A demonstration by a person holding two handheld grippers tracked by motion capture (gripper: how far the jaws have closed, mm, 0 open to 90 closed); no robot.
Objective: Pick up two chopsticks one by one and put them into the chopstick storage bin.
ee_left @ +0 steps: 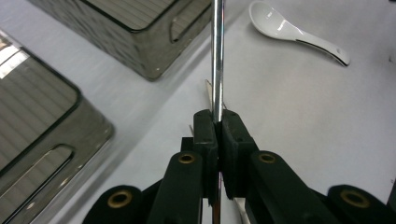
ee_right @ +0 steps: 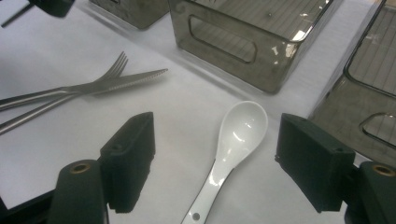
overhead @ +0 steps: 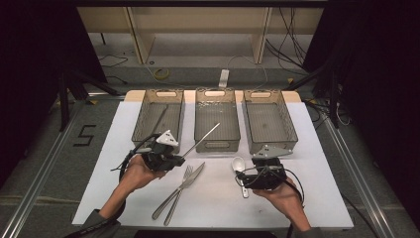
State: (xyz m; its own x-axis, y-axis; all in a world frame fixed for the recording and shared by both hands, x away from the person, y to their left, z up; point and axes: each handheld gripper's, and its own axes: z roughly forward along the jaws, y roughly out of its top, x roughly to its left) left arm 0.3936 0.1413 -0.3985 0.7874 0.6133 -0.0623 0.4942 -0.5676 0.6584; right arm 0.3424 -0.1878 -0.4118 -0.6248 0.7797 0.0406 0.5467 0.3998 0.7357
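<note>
At centre left of the high view, the left hand-held gripper (overhead: 174,159) clamps a thin metal rod (overhead: 202,138); lower right, the right hand-held gripper (ee_right: 215,161) stands wide open astride a white ceramic spoon (ee_right: 236,140) lying on the white tabletop (overhead: 297,198).

Slim steel chopstick (overhead: 200,141) raised aslant toward middle bin; white ceramic spoon (ee_right: 232,150) flat on table.

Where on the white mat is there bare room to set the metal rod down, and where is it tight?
Free: the mat's left strip beside the left bin, and its near edge below the fork and knife. Crowded: the middle, between those and the white spoon, where the right hand-held gripper hangs open.
</note>
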